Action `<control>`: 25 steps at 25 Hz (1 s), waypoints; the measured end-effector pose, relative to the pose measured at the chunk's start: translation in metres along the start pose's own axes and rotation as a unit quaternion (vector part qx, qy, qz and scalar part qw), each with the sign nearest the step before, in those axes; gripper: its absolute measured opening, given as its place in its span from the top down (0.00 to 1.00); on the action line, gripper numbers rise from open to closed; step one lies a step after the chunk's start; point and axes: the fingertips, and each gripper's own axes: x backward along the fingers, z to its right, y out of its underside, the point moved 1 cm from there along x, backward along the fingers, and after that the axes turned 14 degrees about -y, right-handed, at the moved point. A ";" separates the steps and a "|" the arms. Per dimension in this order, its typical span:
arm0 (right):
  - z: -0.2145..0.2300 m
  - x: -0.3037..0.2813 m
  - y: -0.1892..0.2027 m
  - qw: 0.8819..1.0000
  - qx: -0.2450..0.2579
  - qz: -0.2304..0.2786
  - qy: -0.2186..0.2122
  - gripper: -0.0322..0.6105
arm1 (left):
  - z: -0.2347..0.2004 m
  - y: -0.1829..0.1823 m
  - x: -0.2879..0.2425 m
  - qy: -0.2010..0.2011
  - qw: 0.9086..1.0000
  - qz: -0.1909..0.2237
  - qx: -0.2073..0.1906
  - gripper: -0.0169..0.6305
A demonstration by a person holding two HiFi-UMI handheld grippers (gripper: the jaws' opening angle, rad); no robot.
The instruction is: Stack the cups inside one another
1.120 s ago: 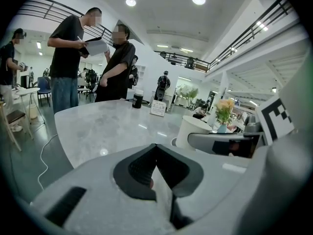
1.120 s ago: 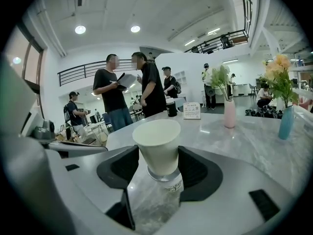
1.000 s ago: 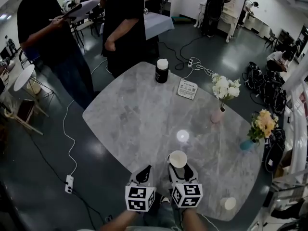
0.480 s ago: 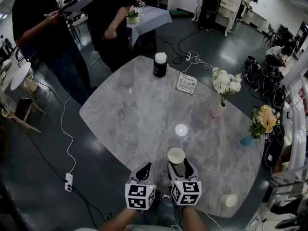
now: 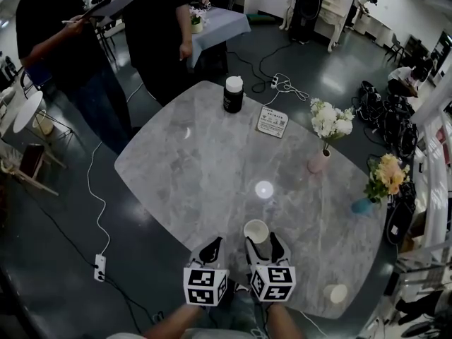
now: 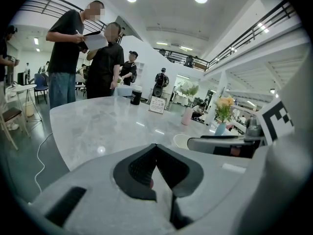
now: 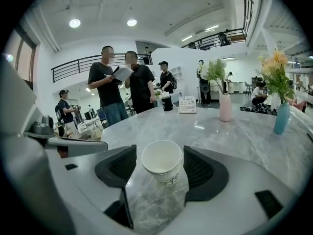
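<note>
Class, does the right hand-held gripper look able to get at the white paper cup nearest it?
Probably yes: the white paper cup stands between the opening jaws of the right hand-held gripper, nothing blocking.

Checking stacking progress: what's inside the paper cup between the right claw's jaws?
The paper cup shows only a bare white inner wall, with no second cup's rim visible. Its lowest part is covered by the near rim. The right claw is opening, with the cup between its jaws.
</note>
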 end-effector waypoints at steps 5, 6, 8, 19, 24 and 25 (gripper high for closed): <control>0.008 0.007 -0.010 1.000 0.000 0.016 0.017 0.55 | 0.003 -0.005 -0.003 0.004 1.000 0.002 -0.003 0.98; 0.010 0.008 -0.011 1.000 0.000 0.018 0.021 0.55 | 0.004 -0.006 -0.003 0.005 1.000 0.003 -0.004 0.98; 0.013 0.012 -0.015 0.999 -0.002 0.025 0.026 0.55 | 0.006 -0.008 -0.004 0.008 1.000 0.005 -0.006 0.98; 0.036 0.054 -0.058 0.992 -0.004 0.100 0.077 0.75 | 0.022 -0.038 -0.004 0.026 0.999 0.030 -0.021 0.98; 0.047 0.076 -0.071 0.987 -0.002 0.119 0.105 0.86 | 0.030 -0.050 -0.002 0.035 0.998 0.045 -0.028 0.98; 0.049 0.080 -0.073 0.986 -0.004 0.121 0.111 0.88 | 0.031 -0.054 -0.002 0.037 0.998 0.048 -0.031 0.98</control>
